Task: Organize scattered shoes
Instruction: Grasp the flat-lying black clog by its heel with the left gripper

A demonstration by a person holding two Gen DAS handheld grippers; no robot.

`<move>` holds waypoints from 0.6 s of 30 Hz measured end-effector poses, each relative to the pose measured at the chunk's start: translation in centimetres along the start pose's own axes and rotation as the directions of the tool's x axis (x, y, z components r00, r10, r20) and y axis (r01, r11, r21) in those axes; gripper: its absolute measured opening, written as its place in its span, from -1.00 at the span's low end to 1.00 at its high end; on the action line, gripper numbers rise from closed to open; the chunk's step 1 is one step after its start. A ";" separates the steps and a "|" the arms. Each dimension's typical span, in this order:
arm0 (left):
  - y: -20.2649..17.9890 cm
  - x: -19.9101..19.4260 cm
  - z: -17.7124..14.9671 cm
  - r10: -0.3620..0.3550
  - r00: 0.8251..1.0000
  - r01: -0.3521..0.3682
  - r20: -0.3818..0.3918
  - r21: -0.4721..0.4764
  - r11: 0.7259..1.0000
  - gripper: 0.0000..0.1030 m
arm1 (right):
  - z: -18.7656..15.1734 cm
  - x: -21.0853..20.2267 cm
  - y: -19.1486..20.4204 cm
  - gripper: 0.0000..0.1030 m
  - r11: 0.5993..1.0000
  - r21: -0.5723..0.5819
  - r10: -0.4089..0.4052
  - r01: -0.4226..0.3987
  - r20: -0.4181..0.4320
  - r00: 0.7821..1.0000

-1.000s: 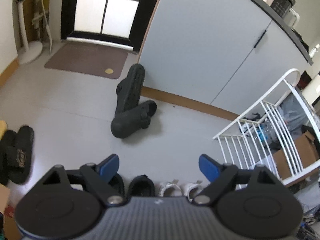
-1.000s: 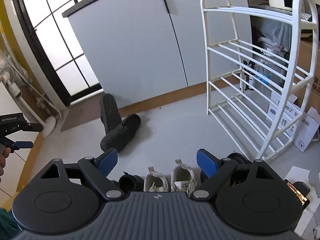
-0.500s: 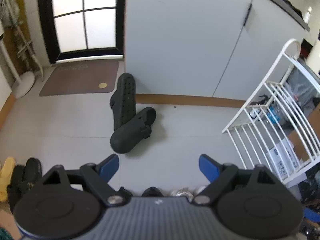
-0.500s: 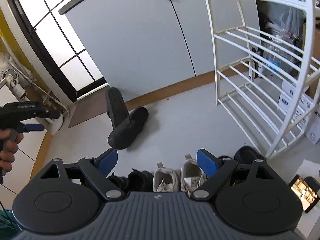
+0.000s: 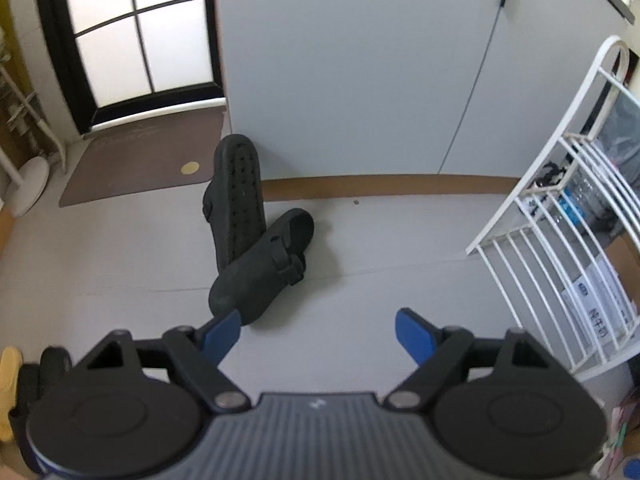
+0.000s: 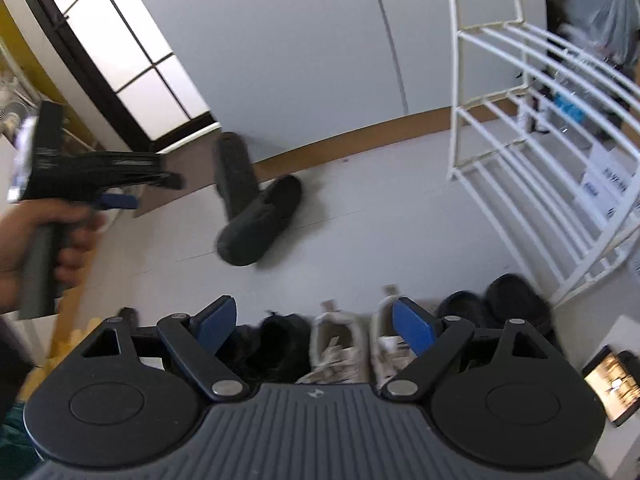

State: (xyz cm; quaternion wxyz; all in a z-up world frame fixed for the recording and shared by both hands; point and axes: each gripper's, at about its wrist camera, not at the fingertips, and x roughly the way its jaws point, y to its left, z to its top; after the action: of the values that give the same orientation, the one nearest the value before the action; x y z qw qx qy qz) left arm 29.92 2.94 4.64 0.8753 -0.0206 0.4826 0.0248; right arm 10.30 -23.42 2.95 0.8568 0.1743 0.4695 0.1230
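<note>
Left tool (image 5: 318, 330): jaws wide apart and closing slightly, nothing between them; bare floor (image 5: 120, 256) under the gap. Its left blue pad (image 5: 220, 330) overlaps the toe of the nearer clog in the left wrist view; contact cannot be told. Seen also from the right wrist, held in a hand (image 6: 44, 240) at the left edge.

Right tool (image 6: 314, 326): jaws wide apart, holding nothing, above a row of shoes.

Black clogs, one pair: lying clog (image 5: 260, 268) on the floor, toe toward the camera; second clog (image 5: 236, 196) tilted up on end, sole showing, leaning on the first, near the cabinet (image 5: 360, 80) base.

Shoe row, floor, nearest the right tool: black shoes (image 6: 280, 344), white sneakers (image 6: 340, 344), black slippers (image 6: 496, 304), side by side.

White rack (image 5: 560, 208): right of the clogs, well apart from them; the slippers lie just beside its foot.

Doormat (image 5: 140, 156): brown, before the glass door (image 5: 140, 32).

Phone (image 6: 610, 382): lit, on the floor at far right.
</note>
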 end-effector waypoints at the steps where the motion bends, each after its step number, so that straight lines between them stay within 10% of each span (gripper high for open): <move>1: 0.1 0.9 0.5 0.012 1.000 -0.011 -0.008 0.039 0.999 0.68 | 0.1 -0.2 0.2 0.74 0.999 0.030 0.024 -0.024 -0.007 1.000; 18: 3.5 9.5 3.8 0.046 0.999 -0.046 -0.003 0.080 0.996 0.65 | 2.0 5.9 0.1 0.74 0.996 0.056 0.073 -0.069 -0.077 0.994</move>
State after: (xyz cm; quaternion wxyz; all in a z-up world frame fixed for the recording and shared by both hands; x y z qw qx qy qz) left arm 37.95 6.93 -1.41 0.8733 0.0254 0.4858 0.0255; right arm 15.12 -21.44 -0.51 0.8278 0.2084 0.4996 0.1475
